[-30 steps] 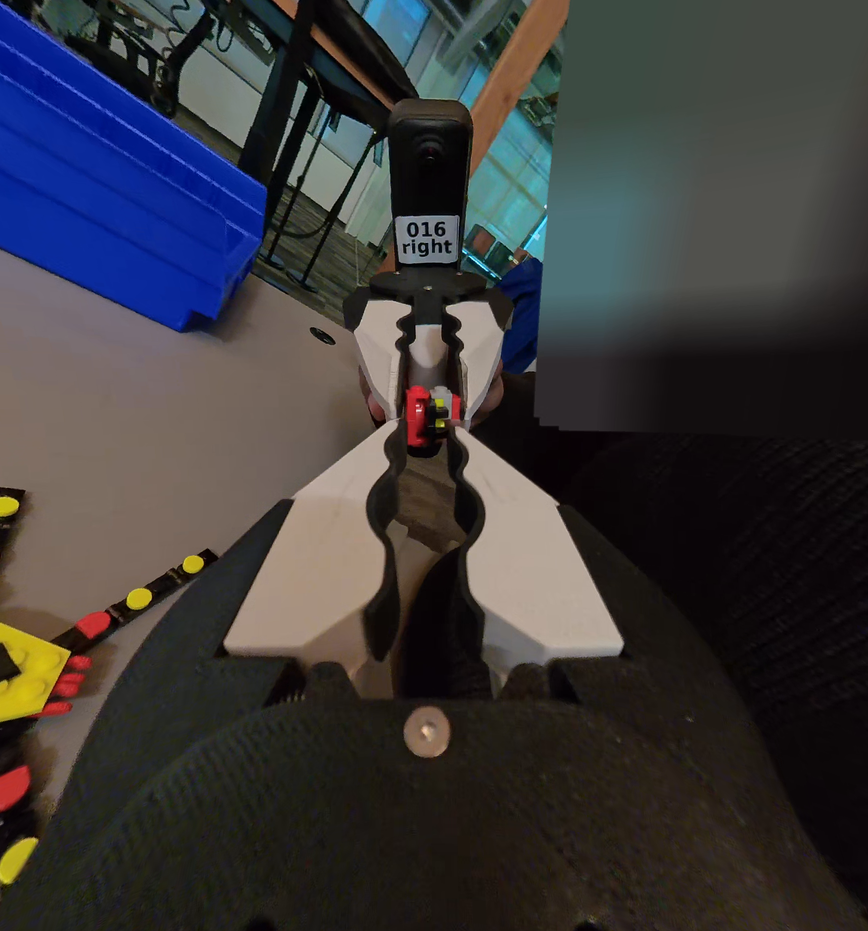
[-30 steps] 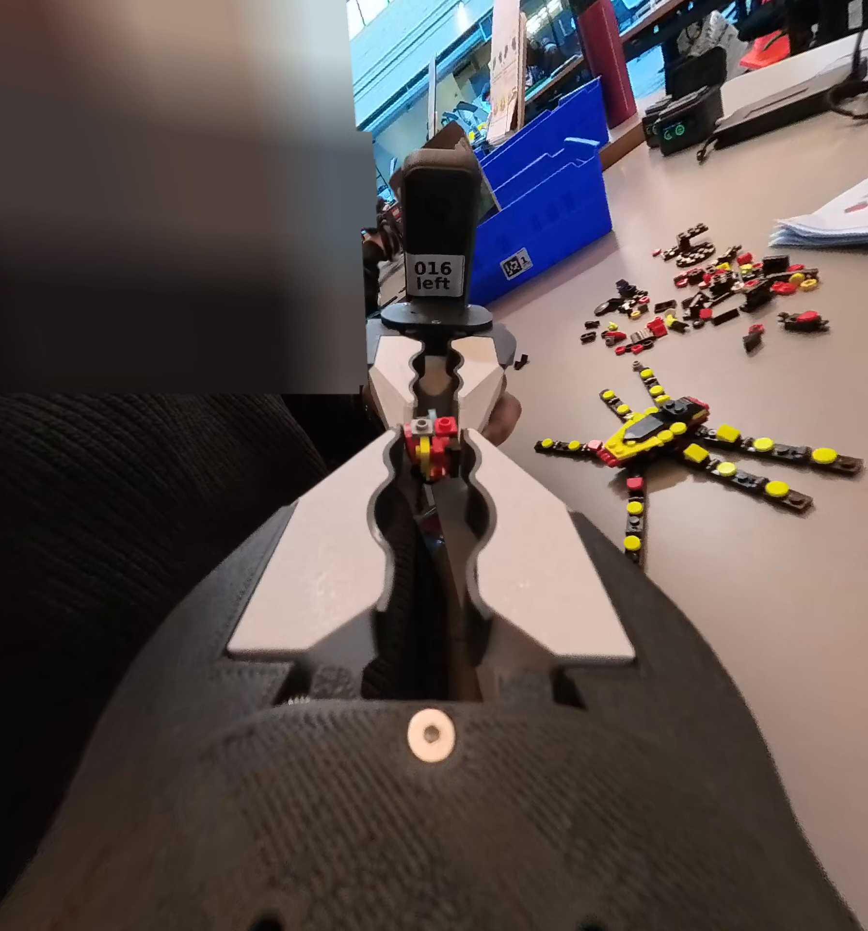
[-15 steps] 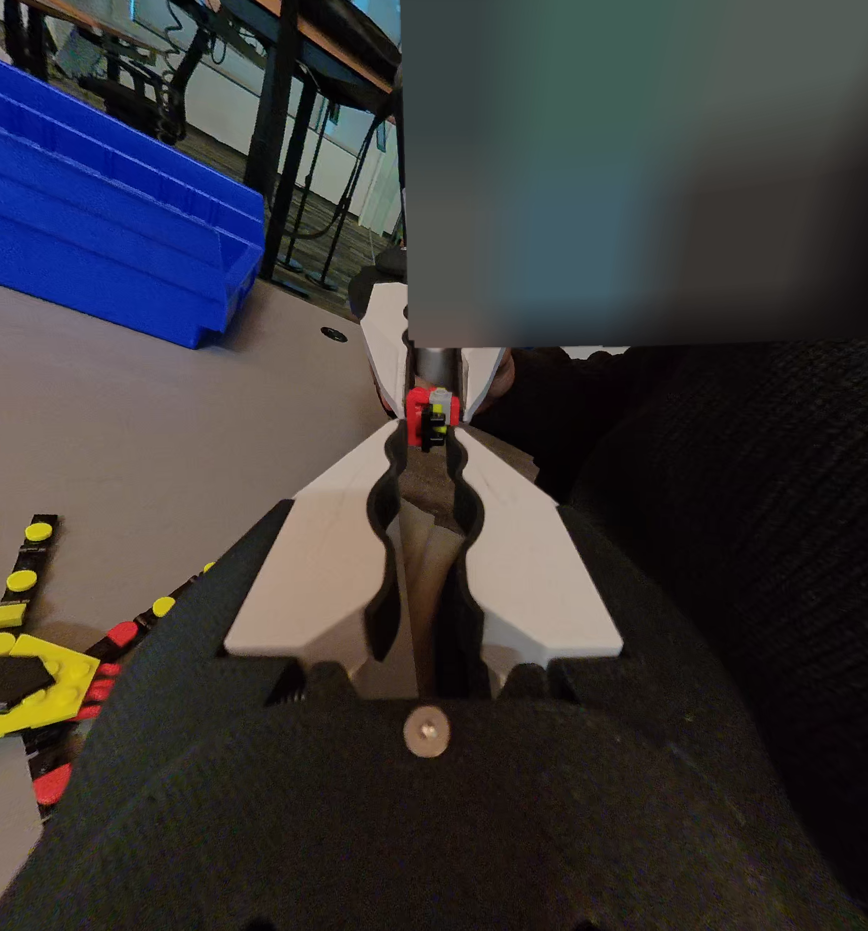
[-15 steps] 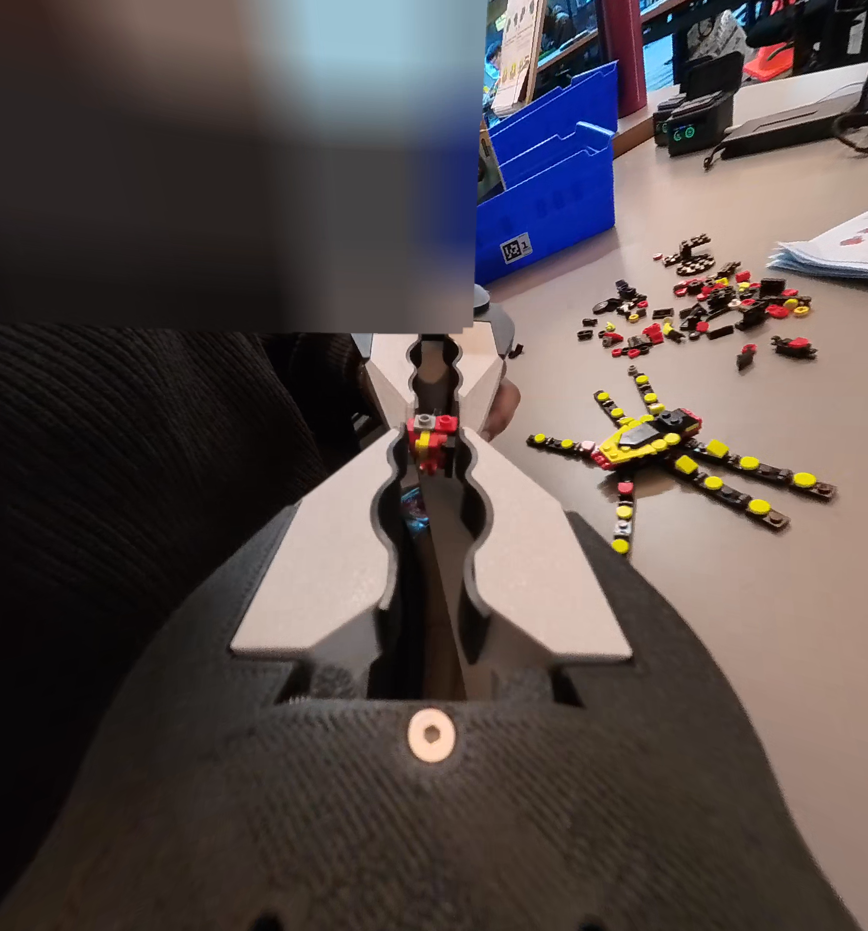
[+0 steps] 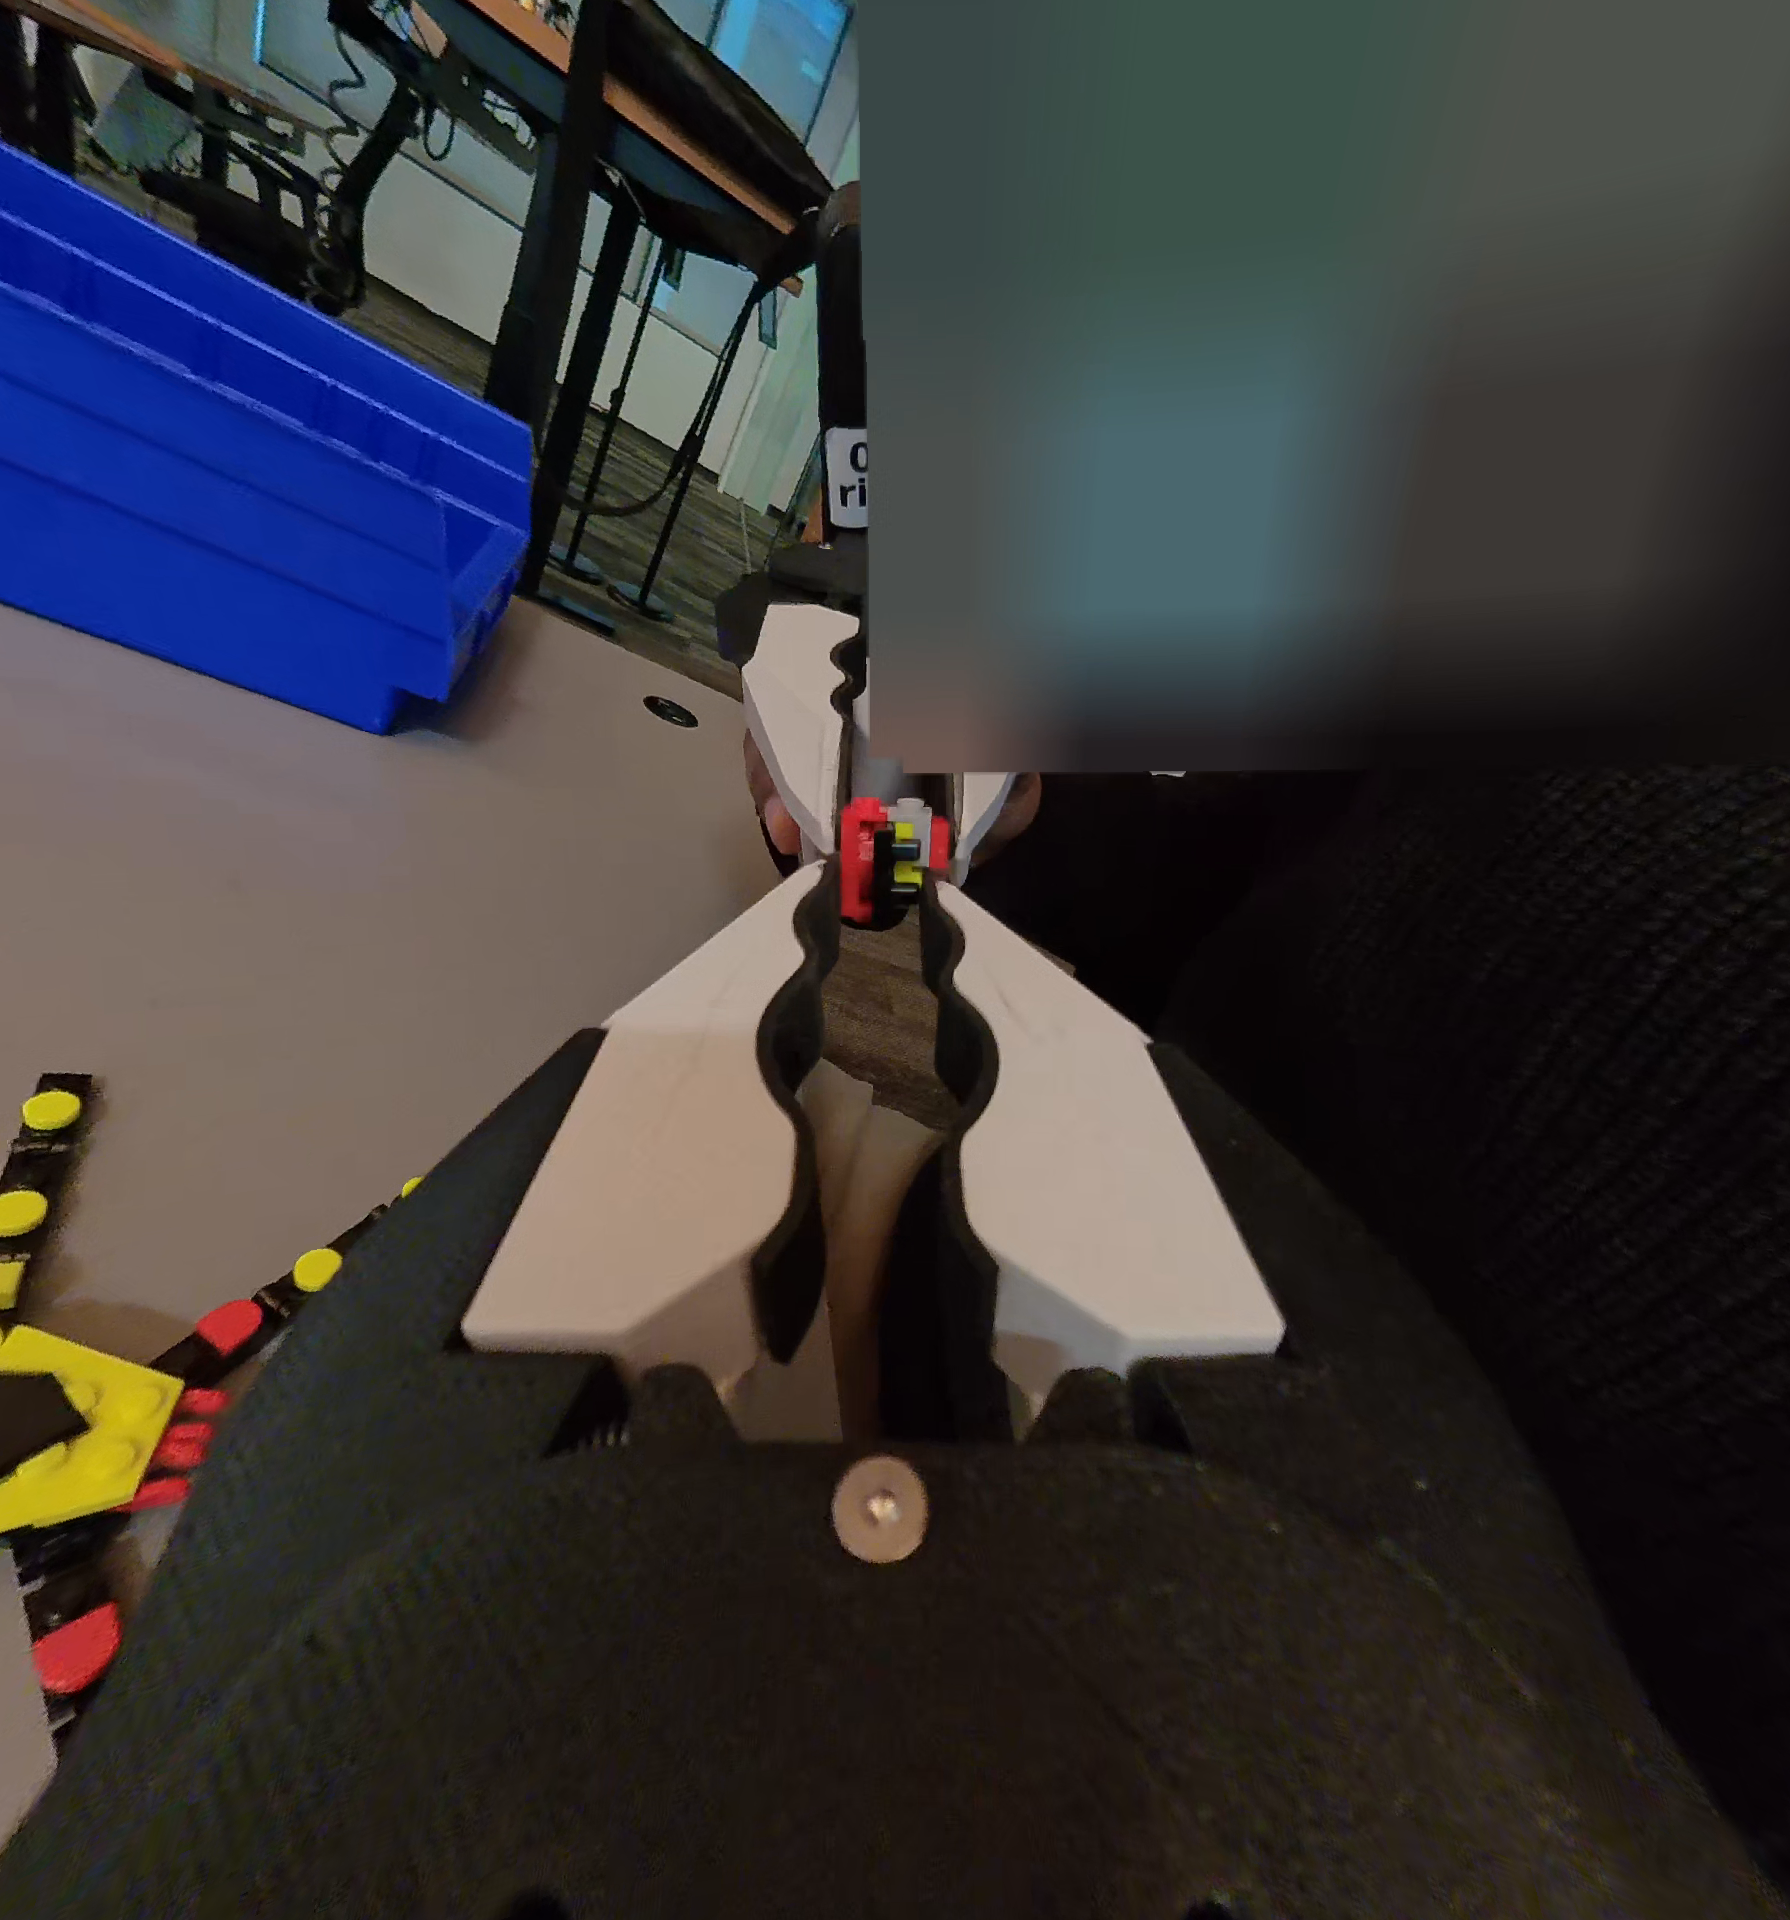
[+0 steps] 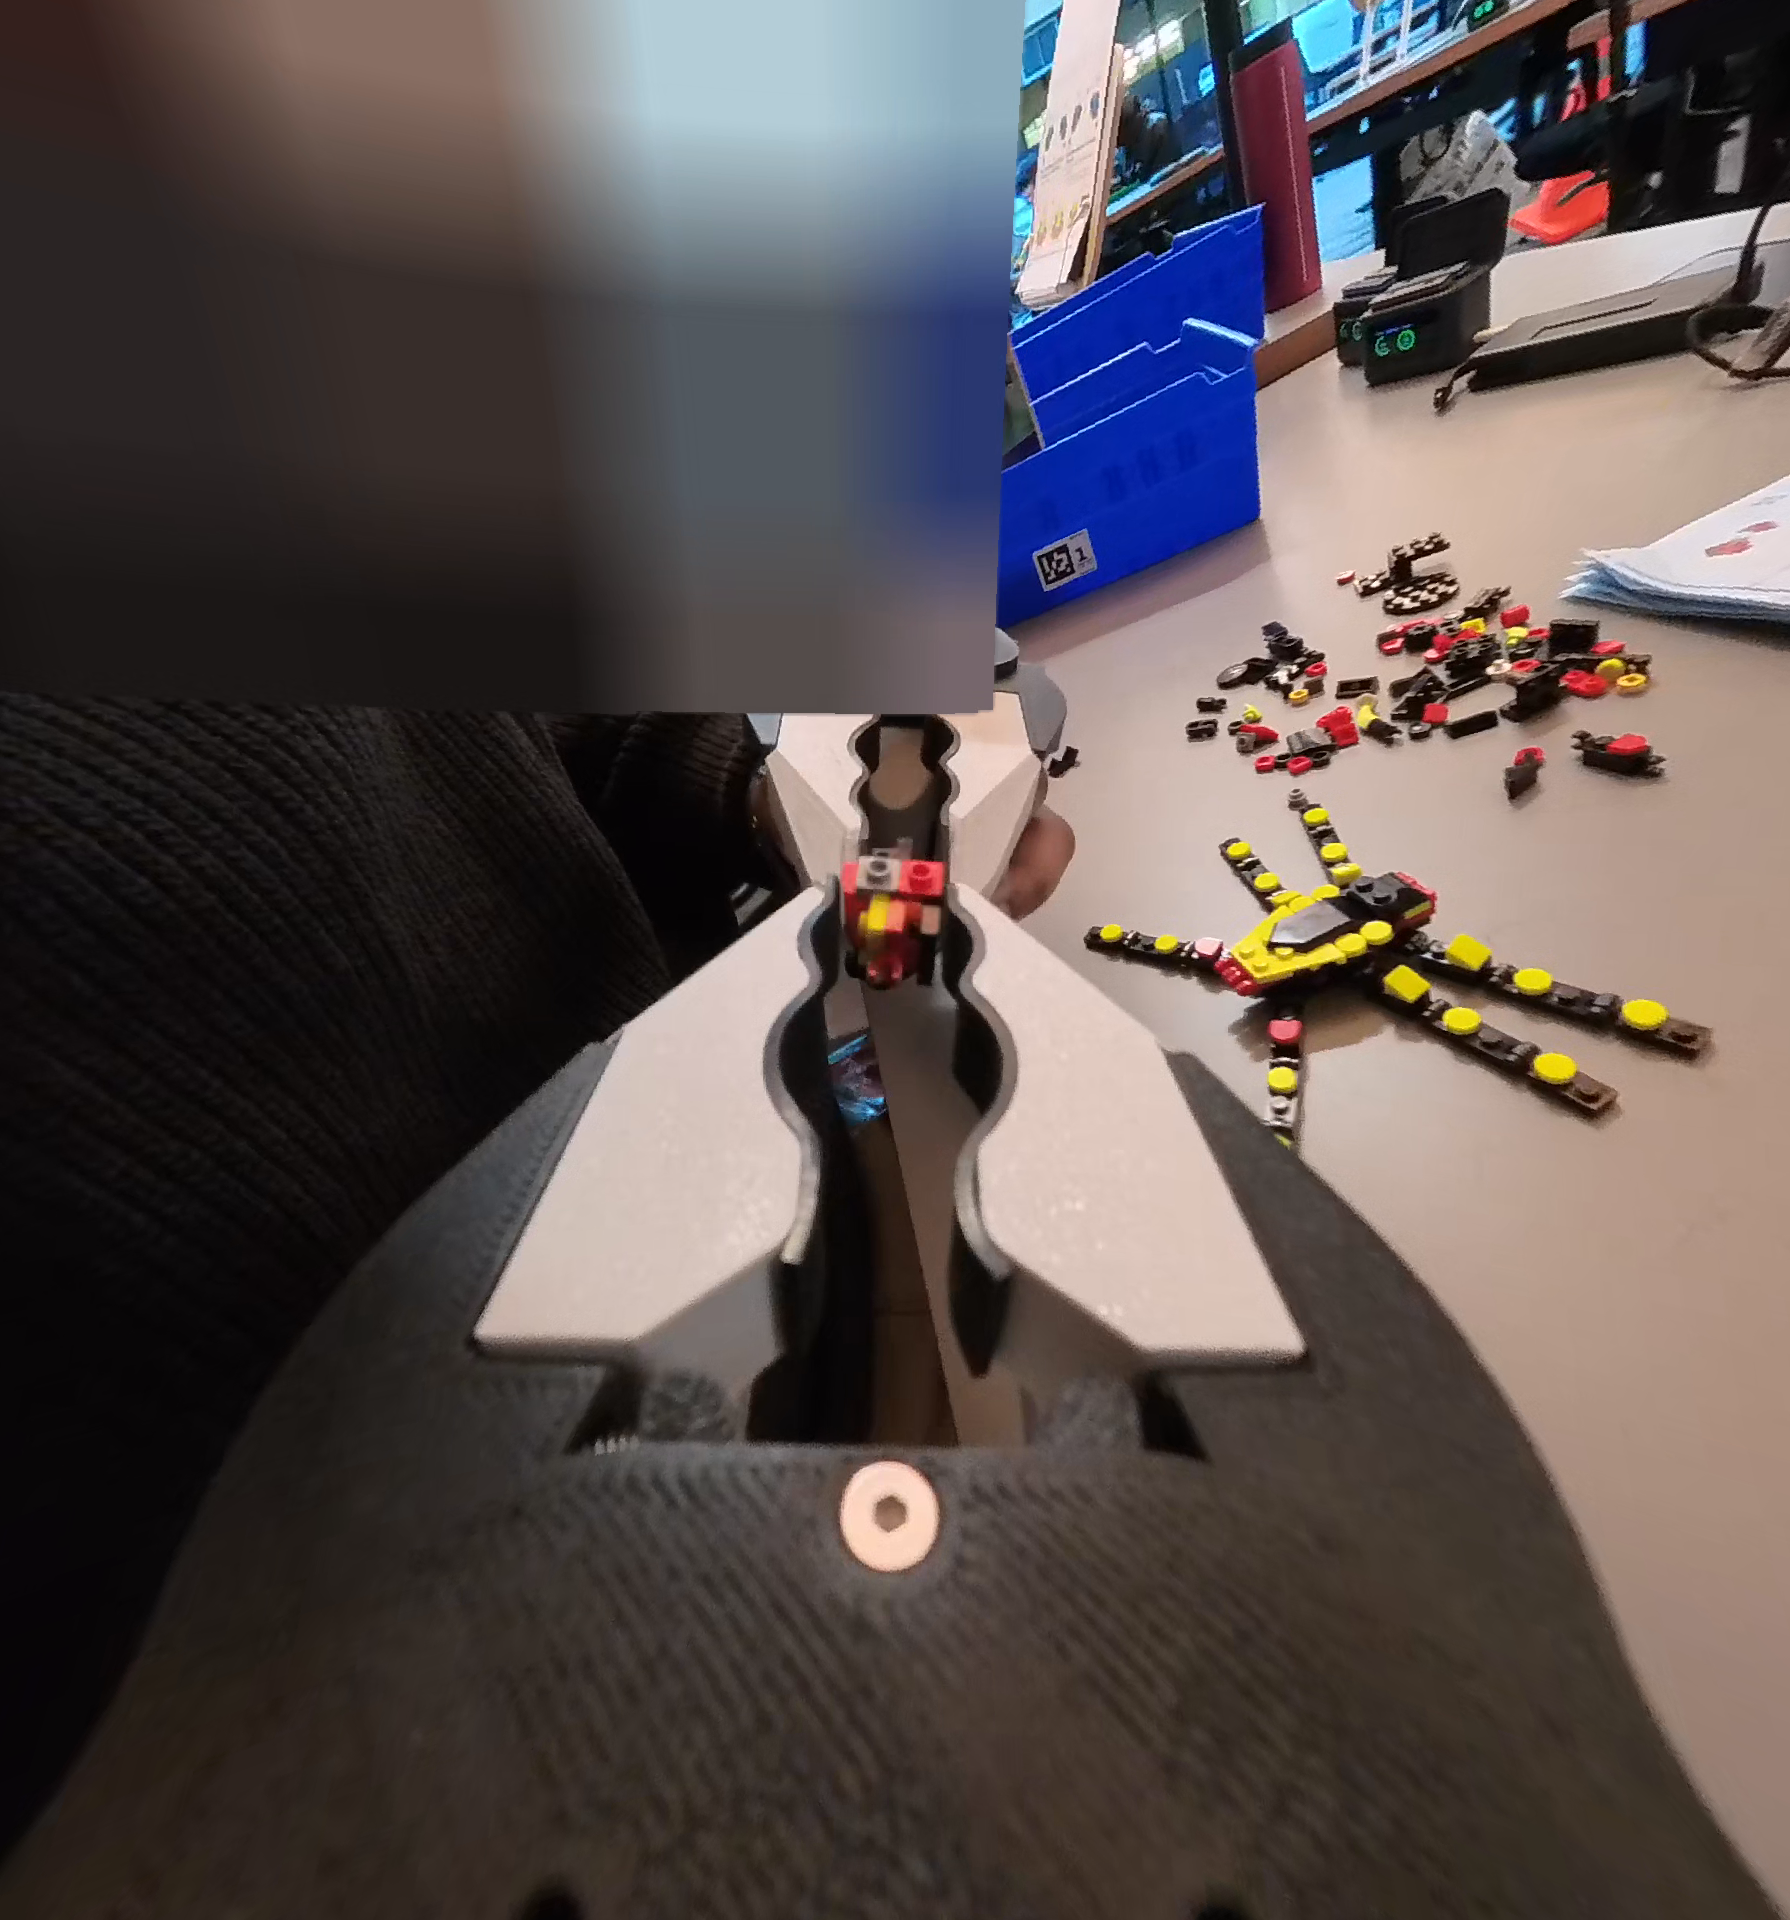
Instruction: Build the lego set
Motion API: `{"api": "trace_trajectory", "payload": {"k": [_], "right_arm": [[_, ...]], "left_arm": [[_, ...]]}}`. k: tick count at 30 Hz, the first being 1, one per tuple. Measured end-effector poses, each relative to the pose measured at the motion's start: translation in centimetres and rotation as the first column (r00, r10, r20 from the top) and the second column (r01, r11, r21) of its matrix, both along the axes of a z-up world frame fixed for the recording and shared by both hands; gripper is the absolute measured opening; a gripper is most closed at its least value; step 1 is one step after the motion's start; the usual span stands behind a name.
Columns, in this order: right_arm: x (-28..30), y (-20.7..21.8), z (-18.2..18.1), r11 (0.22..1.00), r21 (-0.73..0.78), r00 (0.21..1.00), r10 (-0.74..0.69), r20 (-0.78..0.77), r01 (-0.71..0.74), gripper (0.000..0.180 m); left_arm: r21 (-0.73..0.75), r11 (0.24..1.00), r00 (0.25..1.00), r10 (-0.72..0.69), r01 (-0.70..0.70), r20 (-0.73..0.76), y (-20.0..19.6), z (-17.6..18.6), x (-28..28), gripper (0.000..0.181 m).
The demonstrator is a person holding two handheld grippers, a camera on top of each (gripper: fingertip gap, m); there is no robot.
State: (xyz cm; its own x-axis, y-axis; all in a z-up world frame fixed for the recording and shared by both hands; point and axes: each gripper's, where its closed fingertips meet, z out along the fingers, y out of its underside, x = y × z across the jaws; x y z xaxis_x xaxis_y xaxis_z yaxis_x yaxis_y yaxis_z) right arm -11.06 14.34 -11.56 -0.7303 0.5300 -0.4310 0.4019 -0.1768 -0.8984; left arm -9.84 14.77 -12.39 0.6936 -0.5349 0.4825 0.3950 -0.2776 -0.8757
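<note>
Here we see both grippers — left gripper (image 5: pixel 883 883) and right gripper (image 6: pixel 889 920) — pinched closed tip-to-tip on one small red-and-yellow lego piece (image 5: pixel 886 857) at frame centre.

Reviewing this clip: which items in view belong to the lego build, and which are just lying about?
Belongs to the build:
small red-yellow assembly, pinched by left gripper and right gripper
spider-like model
loose pieces
instruction sheets

Lying about:
blue bins
maroon bottle
black chargers
</note>
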Motion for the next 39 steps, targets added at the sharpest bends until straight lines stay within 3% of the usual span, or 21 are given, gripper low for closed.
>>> {"api": "trace_trajectory", "payload": {"k": [2, 4, 5, 7, 10, 13, 18, 23, 27, 30, 33, 36, 39], "right_arm": [[-0.1, 0.5, 0.3, 1.000, -0.020, 1.000, -0.014, -0.006, 0.014, 0.028], [-0.2, 1.3, 0.9, 0.999, -0.039, 0.999, -0.040, -0.033, 0.038, 0.055], [-0.3, 1.6, 1.1, 0.998, -0.019, 0.996, -0.063, -0.069, 0.062, 0.065], [-0.5, 1.9, 0.8, 0.983, 0.126, 0.979, -0.108, -0.172, 0.130, 0.068], [-1.3, 2.2, -1.4, 0.853, 0.451, 0.944, -0.131, -0.304, 0.263, 0.060], [-1.6, 1.9, -3.2, 0.716, 0.625, 0.928, -0.084, -0.364, 0.310, 0.050], [-1.7, 1.4, -4.9, 0.610, 0.730, 0.924, -0.006, -0.383, 0.307, 0.038], [-1.8, 1.1, -5.7, 0.558, 0.771, 0.922, 0.028, -0.387, 0.307, 0.029], [-1.8, 1.4, -5.5, 0.586, 0.751, 0.929, -0.009, -0.371, 0.306, 0.021], [-2.9, 3.9, -5.6, 0.571, 0.733, 0.925, -0.155, -0.347, 0.370, 0.021], [-4.0, 8.9, -7.8, 0.533, 0.737, 0.888, -0.414, -0.201, 0.415, 0.021], [-4.1, 13.2, -9.9, 0.535, 0.707, 0.775, -0.631, -0.032, 0.464, 0.021], [-3.9, 15.9, -11.4, 0.514, 0.683, 0.657, -0.751, 0.064, 0.520, 0.021]], "left_arm": [[-0.013, 1.000, 1.000, 0.004, -0.004, 0.003, 0.1, -0.2, -0.1, 0.012], [-0.028, 0.999, 1.000, 0.017, -0.016, 0.010, 0.2, -0.4, -0.4, 0.013], [-0.046, 0.999, 0.999, 0.029, -0.028, 0.019, 0.4, -0.6, -0.7, 0.012], [-0.112, 0.992, 0.997, 0.059, -0.054, 0.041, 0.8, -1.6, -1.3, 0.012], [-0.237, 0.970, 0.983, 0.089, -0.049, 0.161, 1.4, -3.0, -2.1, 0.013], [-0.310, 0.951, 0.954, 0.101, -0.008, 0.283, 1.6, -3.6, -2.4, 0.012], [-0.373, 0.927, 0.943, 0.105, 0.022, 0.317, 1.5, -4.6, -2.2, 0.013], [-0.379, 0.925, 0.962, 0.071, 0.036, 0.265, 1.3, -5.0, -1.4, 0.013], [-0.373, 0.928, 0.960, 0.083, 0.024, 0.267, 1.4, -4.8, -1.7, 0.015], [-0.377, 0.926, 0.962, 0.130, -0.030, 0.242, 1.6, -5.0, -2.6, 0.033], [-0.367, 0.929, 0.969, 0.131, -0.046, 0.210, 1.5, -4.9, -2.7, 0.036], [-0.358, 0.933, 0.980, 0.108, -0.040, 0.170, 1.4, -4.9, -2.1, 0.037], [-0.355, 0.934, 0.990, 0.085, -0.039, 0.114, 1.3, -5.1, -1.6, 0.038]]}}
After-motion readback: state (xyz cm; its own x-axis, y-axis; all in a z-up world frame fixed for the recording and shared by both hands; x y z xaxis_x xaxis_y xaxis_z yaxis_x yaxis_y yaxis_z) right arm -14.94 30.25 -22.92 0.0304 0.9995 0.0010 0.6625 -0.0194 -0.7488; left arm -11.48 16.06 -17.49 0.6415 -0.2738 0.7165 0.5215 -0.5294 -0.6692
